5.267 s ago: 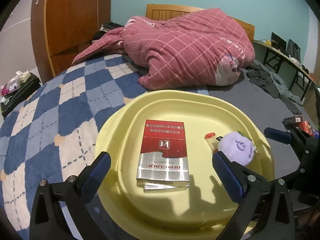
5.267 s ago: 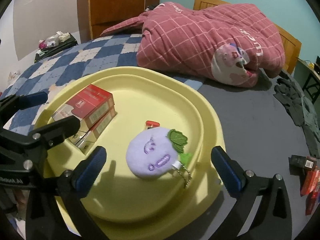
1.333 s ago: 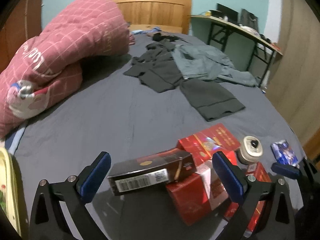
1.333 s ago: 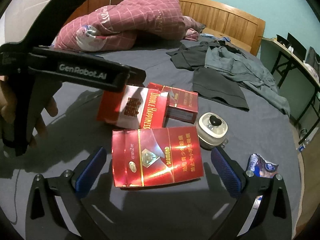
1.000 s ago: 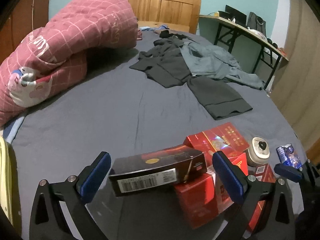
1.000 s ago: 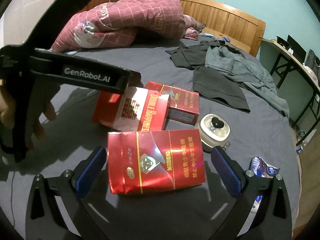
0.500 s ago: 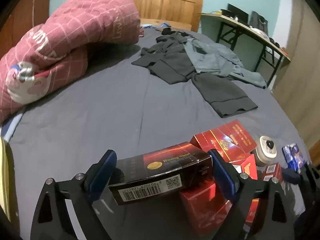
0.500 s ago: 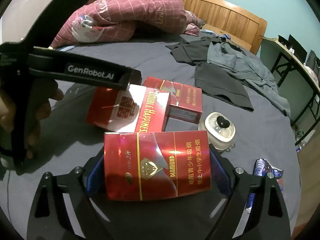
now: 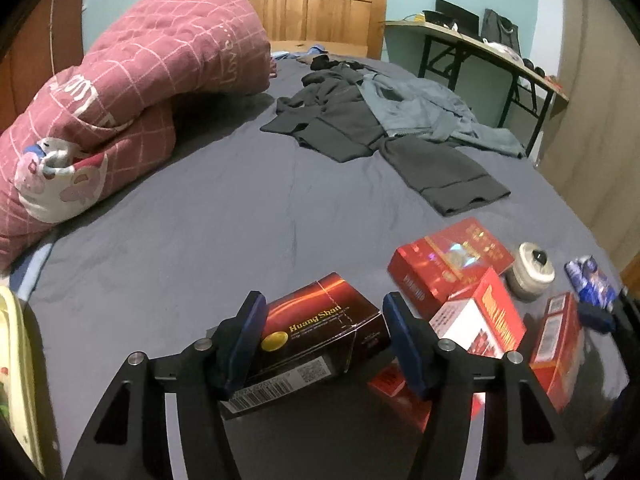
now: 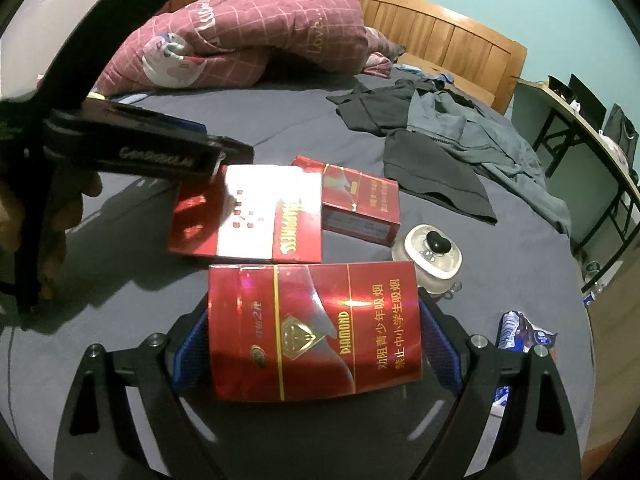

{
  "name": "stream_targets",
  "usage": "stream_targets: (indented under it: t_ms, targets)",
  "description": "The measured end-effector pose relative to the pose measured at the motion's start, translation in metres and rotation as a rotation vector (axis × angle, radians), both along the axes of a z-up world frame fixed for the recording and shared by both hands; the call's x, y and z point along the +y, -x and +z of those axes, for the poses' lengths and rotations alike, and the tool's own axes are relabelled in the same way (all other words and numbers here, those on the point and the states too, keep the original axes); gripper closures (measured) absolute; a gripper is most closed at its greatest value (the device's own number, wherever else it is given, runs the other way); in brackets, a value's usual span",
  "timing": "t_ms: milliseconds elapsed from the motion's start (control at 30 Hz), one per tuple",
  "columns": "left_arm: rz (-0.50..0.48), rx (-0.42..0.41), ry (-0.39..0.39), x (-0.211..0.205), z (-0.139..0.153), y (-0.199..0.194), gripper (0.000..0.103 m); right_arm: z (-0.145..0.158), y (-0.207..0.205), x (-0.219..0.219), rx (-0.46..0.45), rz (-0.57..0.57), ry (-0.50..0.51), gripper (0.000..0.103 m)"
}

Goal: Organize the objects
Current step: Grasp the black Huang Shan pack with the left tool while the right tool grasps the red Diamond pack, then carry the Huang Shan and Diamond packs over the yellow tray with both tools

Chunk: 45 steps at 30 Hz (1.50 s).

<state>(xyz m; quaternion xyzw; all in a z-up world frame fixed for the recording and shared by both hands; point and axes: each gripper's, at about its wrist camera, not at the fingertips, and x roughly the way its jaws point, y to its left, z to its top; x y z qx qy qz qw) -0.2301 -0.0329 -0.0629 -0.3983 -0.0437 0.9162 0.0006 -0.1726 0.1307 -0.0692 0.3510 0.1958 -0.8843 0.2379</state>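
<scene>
**Both tools clamp cartons on the grey bed**

At the far left of the left wrist view, a sliver of a yellow tray (image 9: 16, 364) shows at the picture's edge, and beyond it a pink checked quilt (image 9: 132, 92) is heaped on the grey bed sheet (image 9: 208, 216). The left tool (image 9: 324, 340) points down at the bed; its jaws have just been closing and now grasp a dark carton (image 9: 316, 328) marked "Huang Shan", a blue pad pressed against each of its long sides. The carton sits tilted, its barcode end toward the camera. Just right of it lies a cluster of red cartons: a flat one (image 9: 448, 264) farther back and a red-and-white carton (image 9: 480, 328) nearer. Beside those is a small round white jar (image 9: 530, 276) with a dark knob, then a blue wrapper (image 9: 592, 284). Dark and grey clothes (image 9: 384, 120) lie spread across the middle of the bed, well apart from the cartons.

In the right wrist view, a hand (image 10: 24, 216) at the left holds the other tool's black handle. The right tool (image 10: 316, 340) is clenched on a red "Diamond" carton (image 10: 316, 328), its pads against the carton's two short ends, which mostly hide them. Behind it lie the red-and-white carton and another red one, with the jar to the right.
</scene>
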Motion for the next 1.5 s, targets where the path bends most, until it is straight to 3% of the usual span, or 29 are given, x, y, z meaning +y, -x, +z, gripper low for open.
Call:
stream_targets:
  t_ms: [133,300,700,900,1100,1333,1367,1400,1500]
  targets:
    - [0.013,-0.015,-0.021,-0.013,-0.005,-0.013,0.017,-0.002,0.003,0.002,-0.018,-0.006,0.011,0.013]
    - [0.053,-0.041,-0.045,-0.026,-0.011,-0.019,0.007,-0.002,0.003,0.001,-0.016,-0.006,0.01,0.013]
    - [0.017,-0.094,-0.066,-0.028,-0.022,-0.01,0.009,-0.005,0.006,0.002,-0.031,-0.016,0.017,0.013]
    - [-0.034,-0.128,-0.016,-0.037,-0.026,-0.009,0.008,-0.007,0.006,0.002,-0.041,-0.015,0.015,0.013]
    - [-0.025,-0.142,-0.032,-0.044,-0.029,-0.012,0.01,-0.007,0.007,0.003,-0.04,-0.016,0.016,0.013]
    - [-0.028,-0.168,-0.03,-0.044,-0.035,-0.008,0.004,-0.007,0.006,0.003,-0.037,-0.016,0.015,0.013]
    - [-0.02,-0.164,-0.021,-0.043,-0.035,-0.007,0.006,-0.006,0.006,0.003,-0.037,-0.016,0.015,0.013]
    - [-0.01,-0.159,-0.013,-0.043,-0.034,-0.007,0.015,-0.007,0.006,0.003,-0.038,-0.016,0.015,0.013]
    - [0.004,-0.153,-0.026,-0.045,-0.033,-0.008,0.015,-0.007,0.006,0.002,-0.039,-0.022,0.005,0.013]
